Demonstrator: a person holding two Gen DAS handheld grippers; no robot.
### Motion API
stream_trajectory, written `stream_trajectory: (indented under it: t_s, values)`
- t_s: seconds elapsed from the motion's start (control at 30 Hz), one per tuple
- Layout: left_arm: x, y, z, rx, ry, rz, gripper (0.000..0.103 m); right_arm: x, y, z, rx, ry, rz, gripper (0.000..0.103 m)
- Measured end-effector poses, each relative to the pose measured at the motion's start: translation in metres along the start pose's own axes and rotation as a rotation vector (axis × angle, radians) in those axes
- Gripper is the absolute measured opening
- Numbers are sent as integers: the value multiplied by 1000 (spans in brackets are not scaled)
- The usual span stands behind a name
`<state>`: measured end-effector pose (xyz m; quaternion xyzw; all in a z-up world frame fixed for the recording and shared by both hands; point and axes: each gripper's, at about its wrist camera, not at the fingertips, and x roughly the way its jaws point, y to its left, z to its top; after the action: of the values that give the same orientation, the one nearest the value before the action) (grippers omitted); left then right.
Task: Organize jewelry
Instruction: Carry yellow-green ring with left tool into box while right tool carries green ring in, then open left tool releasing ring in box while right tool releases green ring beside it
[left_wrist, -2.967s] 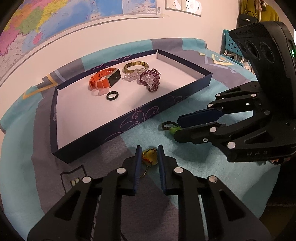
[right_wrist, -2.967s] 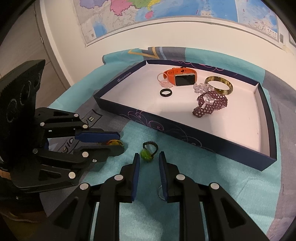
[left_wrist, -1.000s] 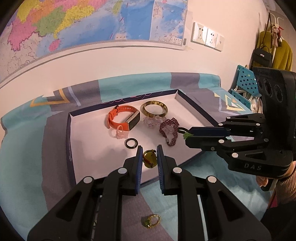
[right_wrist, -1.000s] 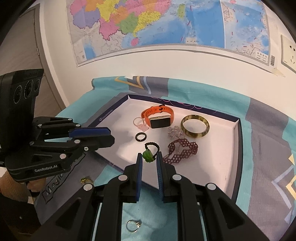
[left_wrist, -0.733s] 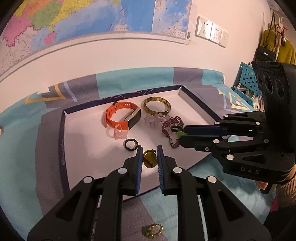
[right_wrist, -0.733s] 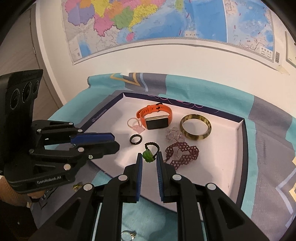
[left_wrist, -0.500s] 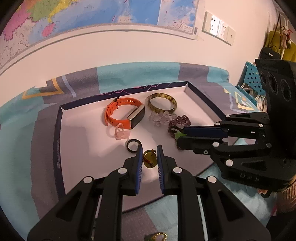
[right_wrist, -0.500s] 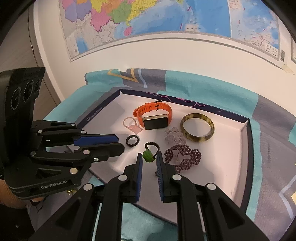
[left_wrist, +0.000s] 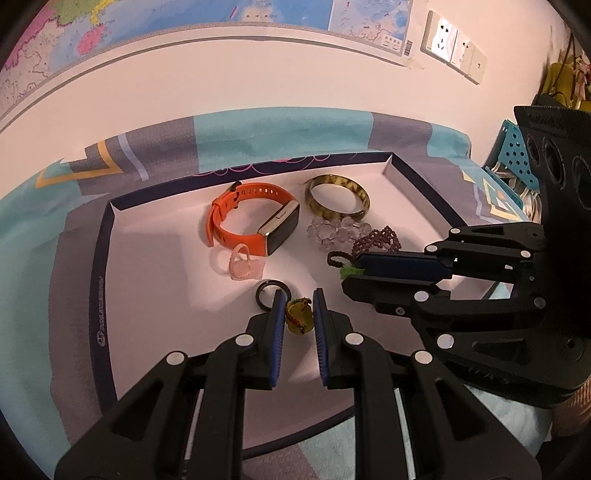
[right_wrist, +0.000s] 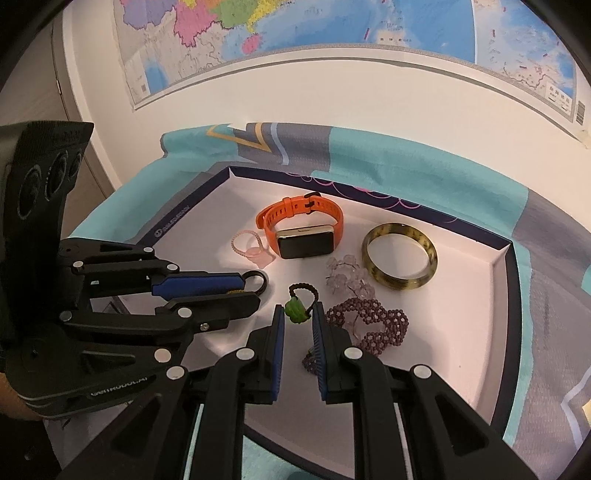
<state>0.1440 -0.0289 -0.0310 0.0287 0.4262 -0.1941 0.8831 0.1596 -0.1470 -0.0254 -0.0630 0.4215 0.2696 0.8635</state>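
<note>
From the left wrist, the left tongs (left_wrist: 299, 308) pinch a yellow pendant (left_wrist: 298, 320) above the white floor of the tray (left_wrist: 99, 280), which holds an orange watch (left_wrist: 255, 221), a bangle (left_wrist: 338, 195) and a black ring (left_wrist: 266, 291).

From the right wrist, the right tongs (right_wrist: 298, 316) clamp a green-beaded ring (right_wrist: 296, 308) (black cord loop upward) over that tray (right_wrist: 511, 280), beside a purple beaded bracelet (right_wrist: 373, 321).
</note>
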Motion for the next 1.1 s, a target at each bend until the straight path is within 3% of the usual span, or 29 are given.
stream_trajectory:
  t_s: [0.53, 0.97, 1.1]
  values:
    - [3, 3, 5, -24, -4, -12, 16, 3, -5, 1, 21, -2, -14, 15]
    - [-45, -2, -8, 6, -105, 10, 34, -43, -4, -13, 29, -79, 21, 17]
    - [-71, -5, -26, 42, -143, 18, 39, -62, -1, -27, 15, -99, 37, 28]
